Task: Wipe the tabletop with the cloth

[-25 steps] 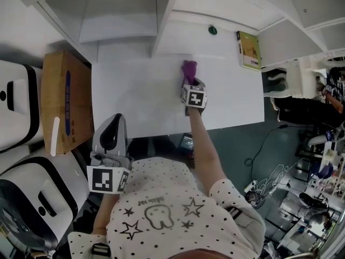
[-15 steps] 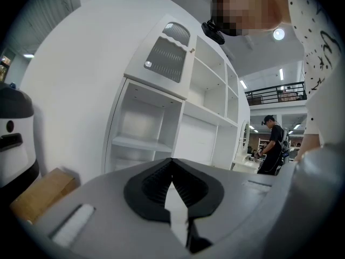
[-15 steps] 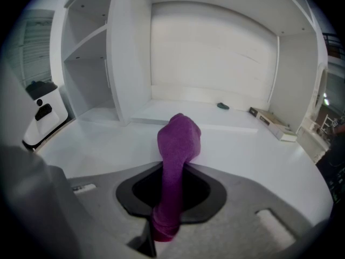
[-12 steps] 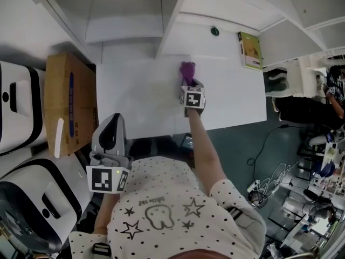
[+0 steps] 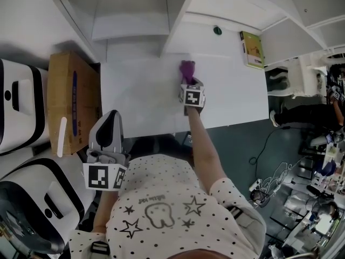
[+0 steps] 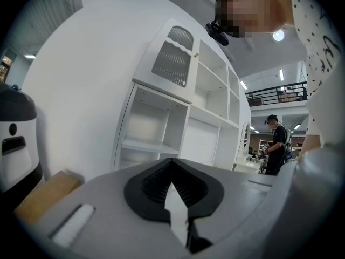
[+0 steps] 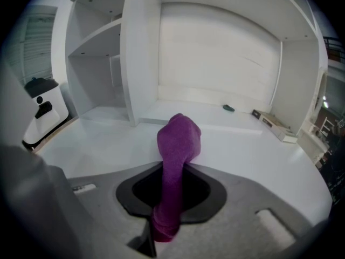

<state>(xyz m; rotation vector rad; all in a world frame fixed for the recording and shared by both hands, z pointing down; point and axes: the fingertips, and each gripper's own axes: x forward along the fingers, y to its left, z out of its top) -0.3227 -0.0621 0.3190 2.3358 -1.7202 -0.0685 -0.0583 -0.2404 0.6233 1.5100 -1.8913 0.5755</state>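
Observation:
A purple cloth (image 5: 187, 70) (image 7: 176, 166) is clamped in my right gripper (image 5: 188, 82) and its free end presses on the white tabletop (image 5: 140, 99) near the back middle. The cloth runs down between the jaws, which are shut on it. My left gripper (image 5: 109, 134) is held off the table's front left edge, close to the person's body. In the left gripper view its jaws (image 6: 173, 190) are shut with nothing between them, pointing up toward the shelves.
White shelving (image 5: 135, 20) rises behind the table. A small dark object (image 5: 217, 30) and a yellow-green book (image 5: 251, 49) lie at the back right. A cardboard box (image 5: 67, 101) sits left of the table, beside white machines (image 5: 21, 112). Another person (image 6: 277, 144) stands far right.
The cloth and right gripper stay at nearly the same spot on the tabletop. The head view has shifted slightly; the left gripper has dropped a little toward the body.

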